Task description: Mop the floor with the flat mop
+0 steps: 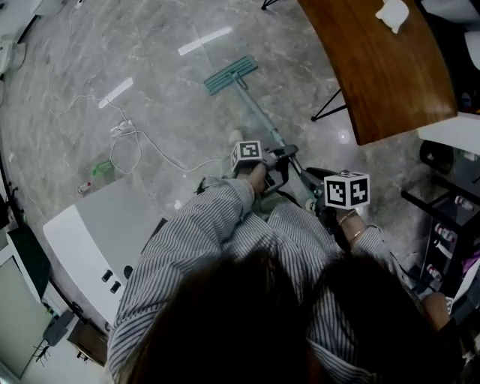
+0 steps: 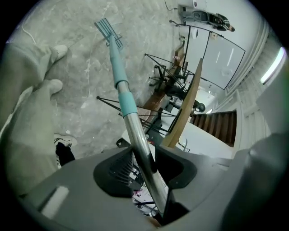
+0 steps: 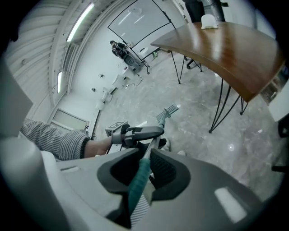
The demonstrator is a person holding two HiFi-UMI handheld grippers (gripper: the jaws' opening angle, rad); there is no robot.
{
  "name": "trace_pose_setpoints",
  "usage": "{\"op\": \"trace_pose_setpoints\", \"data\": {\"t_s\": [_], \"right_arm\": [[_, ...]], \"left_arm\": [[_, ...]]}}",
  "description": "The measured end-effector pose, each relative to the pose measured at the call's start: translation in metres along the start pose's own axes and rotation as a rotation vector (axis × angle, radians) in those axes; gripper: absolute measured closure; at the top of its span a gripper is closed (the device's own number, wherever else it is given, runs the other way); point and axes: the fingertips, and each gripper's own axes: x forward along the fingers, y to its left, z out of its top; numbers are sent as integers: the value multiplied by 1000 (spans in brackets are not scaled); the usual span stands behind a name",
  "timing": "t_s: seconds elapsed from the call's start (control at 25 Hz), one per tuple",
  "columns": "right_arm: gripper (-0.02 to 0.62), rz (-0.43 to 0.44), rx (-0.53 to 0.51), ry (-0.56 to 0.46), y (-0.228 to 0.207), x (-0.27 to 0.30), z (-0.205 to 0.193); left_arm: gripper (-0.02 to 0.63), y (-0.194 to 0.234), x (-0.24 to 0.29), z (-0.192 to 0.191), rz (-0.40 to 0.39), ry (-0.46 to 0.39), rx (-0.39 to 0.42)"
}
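Note:
The flat mop's teal head lies on the grey marble floor ahead of me, and its pole slants back to my hands. My left gripper is shut on the silver part of the pole, lower down the shaft. My right gripper sits nearer my body, shut on the teal grip at the pole's upper end. In the left gripper view the left gripper looks along the pole to the mop head. The right gripper view shows the right gripper, the left gripper beyond it and the mop head.
A brown wooden table on thin black legs stands at the right of the mop, with a white cloth on it. A white cable trails over the floor at the left. A white cabinet stands at my left, a black rack at my right.

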Motion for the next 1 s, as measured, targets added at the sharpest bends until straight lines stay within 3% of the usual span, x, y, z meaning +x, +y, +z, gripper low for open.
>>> {"op": "trace_pose_setpoints", "data": {"t_s": [0.16,0.2,0.32,0.6,0.76,0.84,0.88,1.0], "right_arm": [[553,17,0,-26,4,-17,-8],[597,20,-3,-28,5,-18,-9],[597,12,0,-21,7,-17,-14],[593,35,62,-87,-3,-22,4],[516,39,53,-73,-1,-26,5],[493,87,21,-35,13,-26,5],[442,109,5,-13,21,-25,4],[414,68,-102,88,28,-24,-10]], "left_arm": [[456,-2,0,-24,49,101,47],[454,-2,-2,-26,58,108,59],[449,1,-7,-27,76,105,71],[431,-12,4,-22,-12,88,90],[428,-16,4,-20,-47,102,90],[426,-17,2,-17,-61,113,97],[425,-18,1,-15,-67,119,101],[422,-19,1,-17,-69,138,111]]}}
